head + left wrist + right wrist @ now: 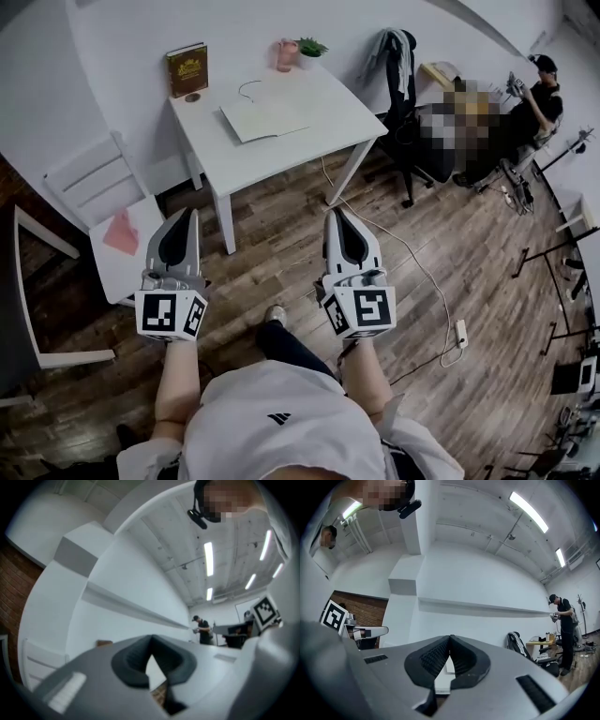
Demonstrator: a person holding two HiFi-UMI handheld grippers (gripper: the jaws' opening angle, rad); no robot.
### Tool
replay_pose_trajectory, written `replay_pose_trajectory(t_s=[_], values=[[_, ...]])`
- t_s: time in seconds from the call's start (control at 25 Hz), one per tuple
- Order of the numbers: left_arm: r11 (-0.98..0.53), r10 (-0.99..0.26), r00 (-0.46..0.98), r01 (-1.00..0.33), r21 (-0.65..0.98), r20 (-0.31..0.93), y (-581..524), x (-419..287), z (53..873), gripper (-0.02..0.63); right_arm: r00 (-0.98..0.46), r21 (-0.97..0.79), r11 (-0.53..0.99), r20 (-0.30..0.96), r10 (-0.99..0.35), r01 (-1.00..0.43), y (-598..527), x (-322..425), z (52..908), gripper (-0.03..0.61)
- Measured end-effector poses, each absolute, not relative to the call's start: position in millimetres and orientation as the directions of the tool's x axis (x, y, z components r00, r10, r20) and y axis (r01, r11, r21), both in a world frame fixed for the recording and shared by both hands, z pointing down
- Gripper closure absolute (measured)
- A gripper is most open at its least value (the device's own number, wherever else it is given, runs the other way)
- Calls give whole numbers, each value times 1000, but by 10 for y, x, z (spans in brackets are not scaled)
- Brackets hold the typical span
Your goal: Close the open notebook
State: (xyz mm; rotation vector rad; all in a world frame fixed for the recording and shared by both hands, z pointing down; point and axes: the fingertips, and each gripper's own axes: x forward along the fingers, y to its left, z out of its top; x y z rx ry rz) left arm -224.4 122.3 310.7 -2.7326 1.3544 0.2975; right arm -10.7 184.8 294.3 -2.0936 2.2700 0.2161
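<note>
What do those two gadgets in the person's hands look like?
The left gripper and right gripper are alike: tapering pale grey shells with dark ribbed pads inside the jaws, each ending in a white cube printed with black square markers. No cables show on them. The person wears a white short-sleeved shirt.

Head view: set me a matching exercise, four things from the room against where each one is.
1 notebook
2 brown book
3 pink cup
4 power strip

a on the wooden floor
b lying open mid-way across the white table
c standing at the table's far left corner
d beside the green plant

Pairs: 1-b, 2-c, 3-d, 4-a
</note>
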Motion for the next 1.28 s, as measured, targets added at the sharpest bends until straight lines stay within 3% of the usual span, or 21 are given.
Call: replay_pose_trajectory(t_s=[0.44, 0.8, 1.28], values=[[-556, -810, 543, -831, -4, -223, 178, -1470, 2993, 606, -160, 88, 149, -138, -977, -985, 691, 659, 2816, 584], [-507, -817, 536, -844, -178, -215, -124, -1072, 2986, 607, -197, 51, 192, -135, -971, -980, 199, 988, 2943, 584], [-540, -801, 543, -837, -89, -252, -1042, -865, 2995, 606, -179, 40, 175, -118, -977, -984, -732, 1230, 3077, 584]])
